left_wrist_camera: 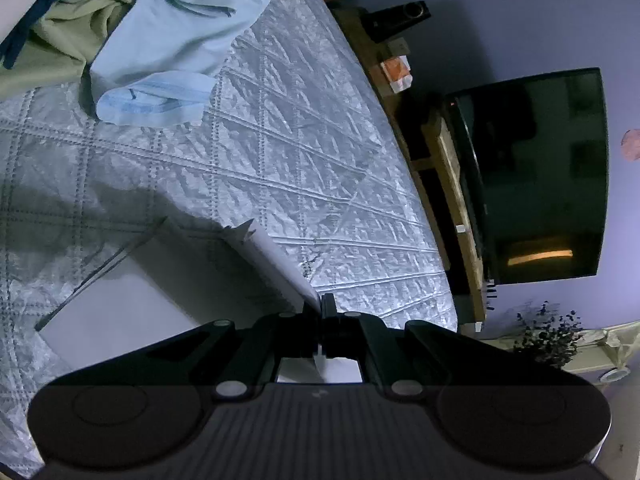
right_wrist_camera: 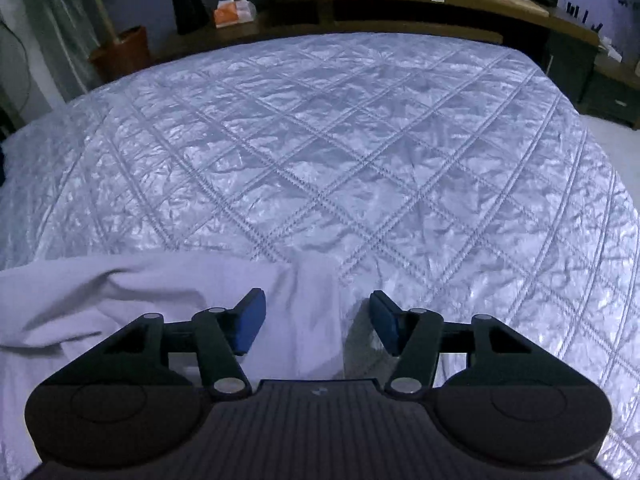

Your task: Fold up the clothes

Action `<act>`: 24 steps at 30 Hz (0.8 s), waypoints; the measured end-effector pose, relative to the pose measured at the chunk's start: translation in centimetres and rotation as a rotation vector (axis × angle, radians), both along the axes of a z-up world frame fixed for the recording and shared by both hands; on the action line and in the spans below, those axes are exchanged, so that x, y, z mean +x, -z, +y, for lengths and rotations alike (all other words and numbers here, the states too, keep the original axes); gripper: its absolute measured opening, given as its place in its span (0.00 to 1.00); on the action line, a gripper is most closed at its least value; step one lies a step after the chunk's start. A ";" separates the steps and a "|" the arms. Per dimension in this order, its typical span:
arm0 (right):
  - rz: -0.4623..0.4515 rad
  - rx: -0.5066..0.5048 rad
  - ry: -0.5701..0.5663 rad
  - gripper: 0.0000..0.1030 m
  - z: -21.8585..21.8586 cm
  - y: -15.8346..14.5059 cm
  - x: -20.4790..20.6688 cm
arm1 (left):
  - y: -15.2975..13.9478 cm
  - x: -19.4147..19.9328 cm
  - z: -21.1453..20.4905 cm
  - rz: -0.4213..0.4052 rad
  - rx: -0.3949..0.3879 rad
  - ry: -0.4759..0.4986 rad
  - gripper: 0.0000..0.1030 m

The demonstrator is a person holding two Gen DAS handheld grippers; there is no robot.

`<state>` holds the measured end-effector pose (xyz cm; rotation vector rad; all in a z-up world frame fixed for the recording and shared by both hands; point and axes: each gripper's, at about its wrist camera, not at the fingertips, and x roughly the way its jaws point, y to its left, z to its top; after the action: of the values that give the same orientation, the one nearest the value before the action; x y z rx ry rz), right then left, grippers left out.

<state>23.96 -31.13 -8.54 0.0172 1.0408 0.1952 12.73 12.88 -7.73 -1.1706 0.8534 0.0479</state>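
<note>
Your left gripper (left_wrist_camera: 320, 308) is clamped on the white garment (left_wrist_camera: 120, 308), lifting an edge off the quilted bed (left_wrist_camera: 280, 140). Your right gripper (right_wrist_camera: 316, 320) stands wide over its bunched end; seat cloth fully between the pads before closing.

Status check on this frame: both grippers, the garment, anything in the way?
Left gripper shut on white garment edge. Right gripper open over the garment's corner. Unfolded clothes pile lies farther up the quilted bed; no obstruction.
</note>
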 end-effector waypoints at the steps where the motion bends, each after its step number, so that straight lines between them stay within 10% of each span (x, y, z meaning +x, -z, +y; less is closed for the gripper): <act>1: 0.003 0.000 0.005 0.63 0.0 0.1 0.4 | 0.0 0.0 0.0 0.002 0.003 0.000 0.01; 3: -0.002 -0.014 0.013 0.58 -0.3 0.0 0.8 | 0.2 0.0 0.0 0.009 0.008 -0.003 0.01; 6: -0.008 -0.011 -0.002 0.22 -1.0 -0.2 1.0 | 0.4 0.1 0.0 0.016 0.012 -0.002 0.01; 11: -0.075 0.008 -0.016 0.21 -1.4 -0.9 0.2 | 0.1 -0.1 -0.1 0.006 0.047 0.002 0.01; 15: -0.251 0.003 -0.079 0.01 -1.8 -4.1 -2.8 | -0.9 -0.8 -0.1 -0.024 0.104 0.009 0.01; 19: -0.471 0.017 -0.165 0.03 -3.4 -6.8 -8.4 | -1.9 -1.4 -0.2 -0.054 0.161 0.016 0.01; 24: -0.459 -0.016 -0.232 0.01 -4.0 -6.0 -14.7 | -2.5 -3.0 -0.1 -0.057 0.205 0.028 0.01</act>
<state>9.26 -35.15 -2.54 -0.1567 0.5841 0.3820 9.76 12.79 -5.20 -0.9635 0.7946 0.0769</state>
